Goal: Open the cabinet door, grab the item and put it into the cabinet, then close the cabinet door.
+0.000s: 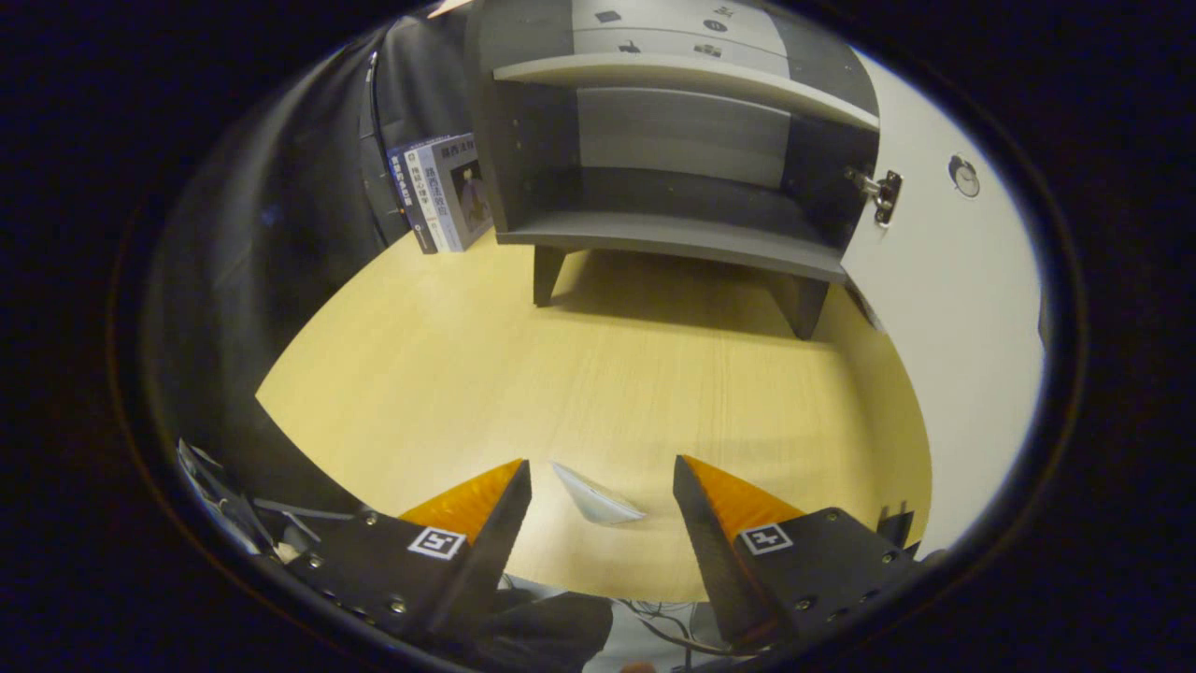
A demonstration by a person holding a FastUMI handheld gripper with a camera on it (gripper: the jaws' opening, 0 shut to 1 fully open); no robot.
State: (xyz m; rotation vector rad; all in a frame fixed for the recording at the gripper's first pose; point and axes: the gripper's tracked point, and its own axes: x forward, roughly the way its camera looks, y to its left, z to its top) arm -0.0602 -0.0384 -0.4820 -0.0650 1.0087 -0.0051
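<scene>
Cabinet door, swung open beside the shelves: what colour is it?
White; the cabinet door shows best in the gripper view.

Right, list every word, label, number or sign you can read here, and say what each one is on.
Books beside the cabinet: printed characters on spines and cover, too small and blurred to read.
Gripper, jaws open around a small white item: a square black-and-white marker on each side, a pattern, not text.
Drawer fronts atop the cabinet: small dark marks, unreadable.
Open white door: no text.

Bare tabletop (598, 374) leads to the open cabinet (673, 234); books (444, 192) perhaps crowd its side.
</scene>
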